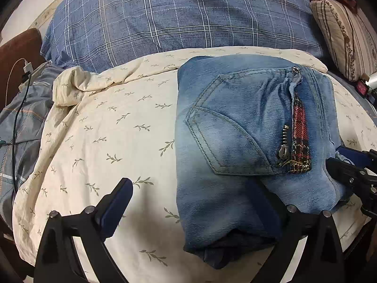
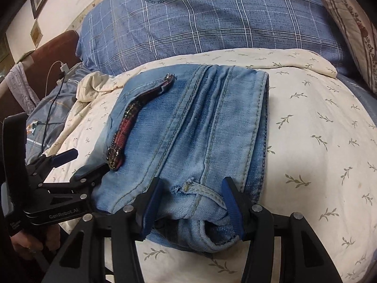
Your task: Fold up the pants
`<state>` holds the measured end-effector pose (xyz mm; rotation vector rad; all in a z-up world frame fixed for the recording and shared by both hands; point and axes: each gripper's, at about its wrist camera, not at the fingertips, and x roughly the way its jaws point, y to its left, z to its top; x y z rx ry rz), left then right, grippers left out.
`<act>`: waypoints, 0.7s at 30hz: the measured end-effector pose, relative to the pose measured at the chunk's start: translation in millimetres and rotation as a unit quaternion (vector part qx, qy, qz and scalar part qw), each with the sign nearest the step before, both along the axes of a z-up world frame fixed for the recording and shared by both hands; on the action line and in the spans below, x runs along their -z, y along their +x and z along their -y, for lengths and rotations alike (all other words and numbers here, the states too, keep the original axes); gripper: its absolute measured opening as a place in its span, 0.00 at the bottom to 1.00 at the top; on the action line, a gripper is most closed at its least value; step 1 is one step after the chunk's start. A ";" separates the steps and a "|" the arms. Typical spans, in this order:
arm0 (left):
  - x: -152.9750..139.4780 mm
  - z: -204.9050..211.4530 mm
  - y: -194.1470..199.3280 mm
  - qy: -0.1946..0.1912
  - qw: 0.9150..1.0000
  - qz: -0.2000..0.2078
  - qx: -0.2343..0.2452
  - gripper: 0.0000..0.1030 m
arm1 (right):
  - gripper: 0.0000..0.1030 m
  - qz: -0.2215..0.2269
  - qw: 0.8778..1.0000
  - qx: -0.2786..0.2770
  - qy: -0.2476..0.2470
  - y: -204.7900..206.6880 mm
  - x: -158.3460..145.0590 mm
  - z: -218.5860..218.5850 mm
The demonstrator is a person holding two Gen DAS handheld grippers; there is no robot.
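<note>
Pants [image 1: 247, 141], your folded blue jeans, lie as a thick rectangular bundle of faded, soft-washed denim on the cream quilt [image 1: 106, 129], nearer its front edge than the pillows. Behind them you have the biggest shape in view, a plump blue plaid pillow [image 1: 176, 23] with thin white lines and a round crest printed near its top. The quilt itself is crinkled cotton scattered with small green sprigs, and one corner is turned back in a rumpled fold at the far left. A striped beige cushion [image 1: 348, 37] leans at the far right.

On the jeans you can see a curved back pocket [image 1: 223, 136] outlined in double stitching, and beside it a red plaid strip [image 1: 300, 132] edged by a metal zipper. In the right wrist view, raised seams run lengthwise and the right-hand fold edge is thick and rounded.

Your left gripper [image 1: 193, 202] stands spread wide: one blue-padded finger [image 1: 117, 202] rests over bare quilt well clear of the denim, the other lies under the bundle's near corner, so nothing is grasped. Your right gripper [image 2: 190, 202] has its two blue pads [image 2: 232, 207] pressed against a bunched, frayed fold of denim at the near end, pinching it.

Open quilt lies to the left of the jeans and to their right, both flat and free. A white charger with a dark cable [image 1: 21, 99] sits off the quilt's left edge.
</note>
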<state>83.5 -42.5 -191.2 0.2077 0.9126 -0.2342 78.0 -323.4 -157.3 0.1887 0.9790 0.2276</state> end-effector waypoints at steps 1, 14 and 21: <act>0.4 -0.3 0.6 0.000 1.000 -0.001 -0.002 0.98 | 0.55 0.000 1.000 -0.001 0.001 0.5 0.0 0.3; -2.9 1.2 -3.2 0.013 0.999 -0.004 -0.033 1.00 | 0.55 0.002 1.000 -0.009 0.022 0.0 -4.0 7.3; -20.8 -1.1 -11.6 0.031 0.999 0.012 -0.036 1.00 | 0.55 0.028 0.998 0.002 0.063 -9.3 -20.5 17.4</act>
